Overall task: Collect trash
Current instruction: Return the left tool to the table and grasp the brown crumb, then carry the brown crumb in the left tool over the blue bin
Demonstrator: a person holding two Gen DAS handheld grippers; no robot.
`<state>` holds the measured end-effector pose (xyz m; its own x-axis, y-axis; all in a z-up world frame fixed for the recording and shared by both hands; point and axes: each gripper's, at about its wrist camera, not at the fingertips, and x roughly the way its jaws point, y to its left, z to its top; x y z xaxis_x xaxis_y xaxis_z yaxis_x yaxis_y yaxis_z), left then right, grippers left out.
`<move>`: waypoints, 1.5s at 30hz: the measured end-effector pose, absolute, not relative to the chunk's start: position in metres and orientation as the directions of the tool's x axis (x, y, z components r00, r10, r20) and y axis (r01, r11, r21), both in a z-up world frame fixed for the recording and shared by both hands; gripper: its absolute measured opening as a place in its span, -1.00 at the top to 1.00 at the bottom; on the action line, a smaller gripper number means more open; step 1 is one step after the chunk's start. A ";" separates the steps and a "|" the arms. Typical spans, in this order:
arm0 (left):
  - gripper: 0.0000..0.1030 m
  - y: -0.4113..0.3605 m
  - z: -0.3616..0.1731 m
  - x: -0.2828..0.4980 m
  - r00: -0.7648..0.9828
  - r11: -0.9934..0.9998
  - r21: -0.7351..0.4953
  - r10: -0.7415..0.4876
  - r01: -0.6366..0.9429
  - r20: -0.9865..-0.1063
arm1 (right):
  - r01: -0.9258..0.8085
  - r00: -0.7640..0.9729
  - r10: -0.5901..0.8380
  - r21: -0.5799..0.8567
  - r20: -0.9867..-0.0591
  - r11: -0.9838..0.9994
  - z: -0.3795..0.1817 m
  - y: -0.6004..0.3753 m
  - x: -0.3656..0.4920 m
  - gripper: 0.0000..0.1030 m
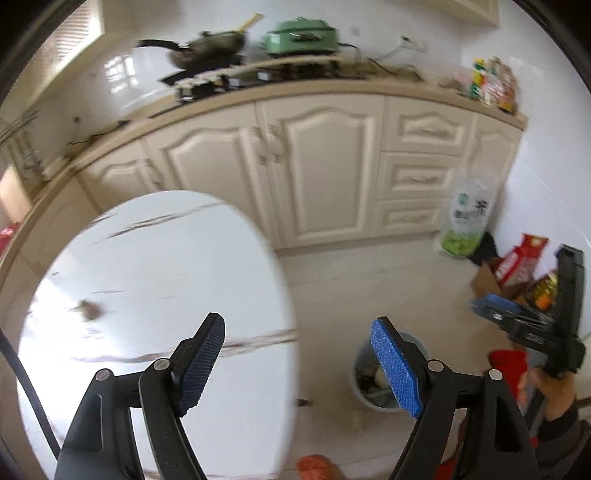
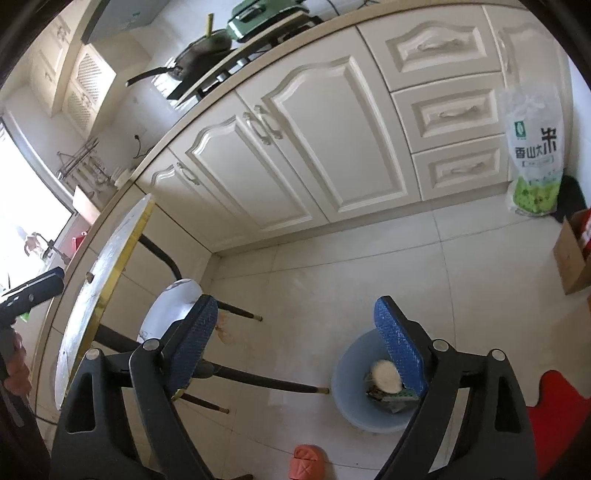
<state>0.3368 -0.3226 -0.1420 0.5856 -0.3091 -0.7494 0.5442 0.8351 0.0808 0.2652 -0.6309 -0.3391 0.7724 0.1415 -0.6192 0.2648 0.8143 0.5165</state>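
Note:
A small brown scrap of trash (image 1: 88, 309) lies on the round white marble table (image 1: 155, 266) at its left side. My left gripper (image 1: 299, 363) is open and empty above the table's right edge. A blue-grey trash bin (image 2: 354, 398) stands on the floor right of the table and holds a white round piece (image 2: 386, 373) and wrappers. It also shows in the left wrist view (image 1: 364, 373). My right gripper (image 2: 295, 332) is open and empty, above the floor beside the bin. It also shows in the left wrist view (image 1: 524, 317) at far right.
Cream kitchen cabinets (image 2: 314, 140) run behind, with a wok (image 2: 199, 59) and a green appliance (image 2: 258, 14) on the counter. A rice bag (image 2: 533, 151) and a cardboard box (image 2: 572, 254) stand at the right wall. An orange slipper (image 2: 308, 461) lies on the floor.

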 end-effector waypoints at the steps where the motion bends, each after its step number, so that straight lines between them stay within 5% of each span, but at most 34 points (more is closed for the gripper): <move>1: -0.52 -0.311 -0.140 0.338 0.595 0.845 0.080 -0.302 0.529 -0.745 | 0.266 0.776 0.131 0.509 -0.617 0.819 -0.336 -0.625 0.264 -0.68; 12: -0.53 -0.169 -0.144 0.397 0.630 0.966 0.029 -0.144 0.257 -0.763 | 0.186 0.834 0.110 0.464 -0.540 0.866 -0.276 -0.553 0.279 -0.86; 17: -0.49 -0.130 -0.150 0.431 0.601 0.985 -0.088 -0.159 0.146 -0.783 | 0.152 0.833 0.133 0.451 -0.538 0.879 -0.265 -0.530 0.293 -0.88; 27: -0.33 -0.106 -0.171 0.492 0.526 0.990 -0.116 -0.144 0.086 -0.838 | 0.147 0.813 0.150 0.448 -0.562 0.882 -0.272 -0.523 0.311 -0.90; 29: -0.15 -0.108 -0.174 0.501 0.519 0.990 -0.115 -0.138 0.076 -0.844 | 0.149 0.811 0.150 0.448 -0.565 0.882 -0.274 -0.525 0.311 -0.90; 34: -0.07 -0.116 -0.178 0.507 0.519 0.993 -0.093 -0.119 0.075 -0.846 | 0.169 0.808 0.141 0.454 -0.572 0.875 -0.280 -0.532 0.307 -0.90; 37: 0.36 -0.127 -0.181 0.510 0.552 0.995 -0.059 -0.095 0.082 -0.828 | 0.187 0.803 0.135 0.461 -0.581 0.867 -0.287 -0.537 0.302 -0.90; 45: 0.43 -0.140 -0.174 0.469 0.525 0.990 -0.068 -0.125 0.127 -0.842 | 0.244 0.781 0.127 0.487 -0.611 0.839 -0.321 -0.550 0.274 -0.90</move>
